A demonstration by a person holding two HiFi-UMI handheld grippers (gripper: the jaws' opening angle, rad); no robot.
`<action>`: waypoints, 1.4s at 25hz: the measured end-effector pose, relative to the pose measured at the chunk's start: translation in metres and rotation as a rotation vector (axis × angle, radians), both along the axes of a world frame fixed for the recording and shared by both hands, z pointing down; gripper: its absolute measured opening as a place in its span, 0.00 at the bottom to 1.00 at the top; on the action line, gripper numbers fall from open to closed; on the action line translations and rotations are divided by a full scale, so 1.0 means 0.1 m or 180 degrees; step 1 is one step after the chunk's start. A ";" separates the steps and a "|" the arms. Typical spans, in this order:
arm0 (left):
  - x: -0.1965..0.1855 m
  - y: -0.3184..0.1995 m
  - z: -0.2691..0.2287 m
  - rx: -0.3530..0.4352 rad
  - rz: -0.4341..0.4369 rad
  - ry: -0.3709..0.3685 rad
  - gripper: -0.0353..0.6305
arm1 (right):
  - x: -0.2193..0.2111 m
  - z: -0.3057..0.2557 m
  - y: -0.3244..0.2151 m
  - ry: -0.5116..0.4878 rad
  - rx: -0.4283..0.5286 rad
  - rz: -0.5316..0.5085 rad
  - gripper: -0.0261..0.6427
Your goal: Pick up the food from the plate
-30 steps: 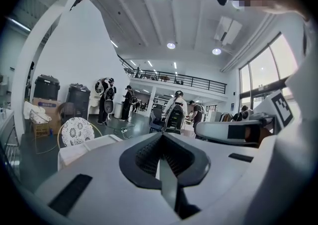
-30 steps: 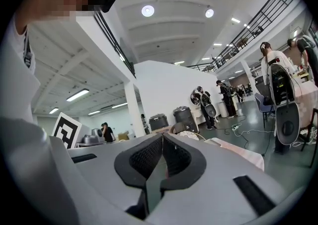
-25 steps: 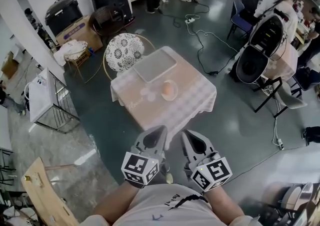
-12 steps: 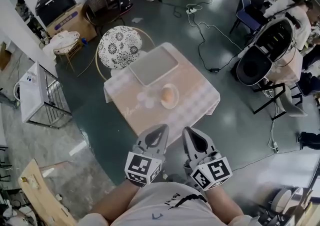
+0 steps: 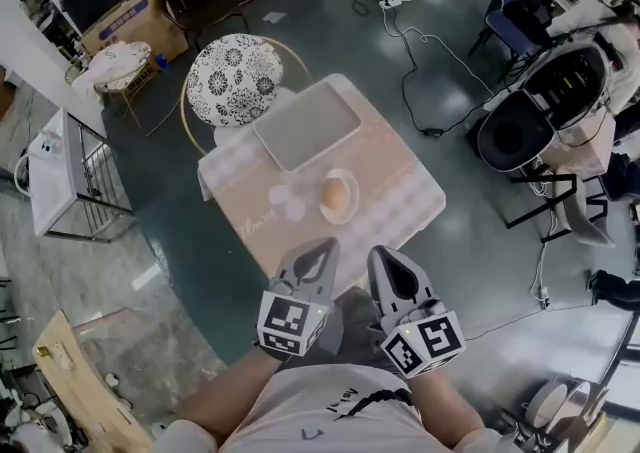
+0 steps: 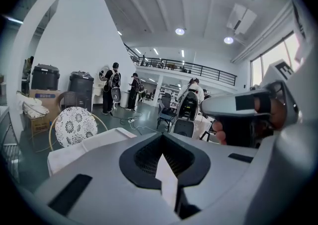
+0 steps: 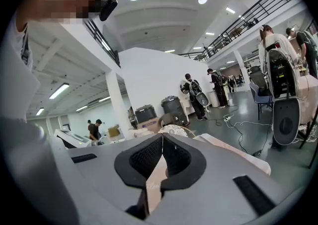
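Note:
In the head view a small table [image 5: 400,203] with a pale checked cloth stands ahead of me. On it a small plate [image 5: 346,186] carries a round orange-brown piece of food [image 5: 334,198]. My left gripper [image 5: 316,249] and right gripper [image 5: 384,259] are held side by side near my chest, short of the table's near edge and apart from the plate. Both are shut with their tips together and nothing between them. In the left gripper view the left gripper [image 6: 161,155] shows its jaws closed; in the right gripper view the right gripper [image 7: 162,137] looks the same.
A grey tray [image 5: 305,125] lies on the far part of the table. A round patterned chair [image 5: 233,79] stands behind the table. Cables [image 5: 410,51] run over the dark floor, office chairs [image 5: 520,131] stand at the right, a white rack [image 5: 60,176] at the left.
The table with the plate has come nearer in the head view and now reaches close to the gripper tips. Both grippers stay shut, side by side.

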State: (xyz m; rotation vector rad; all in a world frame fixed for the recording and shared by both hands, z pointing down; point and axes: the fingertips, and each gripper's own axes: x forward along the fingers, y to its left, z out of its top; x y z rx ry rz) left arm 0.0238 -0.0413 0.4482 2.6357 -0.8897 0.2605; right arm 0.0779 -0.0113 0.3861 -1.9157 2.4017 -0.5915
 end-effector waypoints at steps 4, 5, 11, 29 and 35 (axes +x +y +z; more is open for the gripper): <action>0.19 -0.23 0.19 0.0020 -0.0098 -0.0083 0.06 | 0.18 0.12 -0.27 -0.0060 -0.0041 -0.0073 0.06; 0.24 -0.30 0.23 0.0021 -0.0126 -0.0113 0.06 | 0.22 0.16 -0.34 -0.0077 -0.0054 -0.0113 0.06; 0.54 -0.70 0.59 -0.0091 -0.0359 -0.0268 0.06 | 0.51 0.36 -0.88 -0.0075 -0.0112 -0.0392 0.06; 0.78 -1.28 2.04 -0.0390 -0.0552 -0.0793 0.29 | 0.84 1.23 -1.52 -0.0262 -0.0360 -0.0617 0.06; 0.81 -1.37 2.37 -0.0348 -0.0619 -0.0930 0.43 | 0.86 1.43 -1.51 -0.0312 -0.0382 -0.0623 0.06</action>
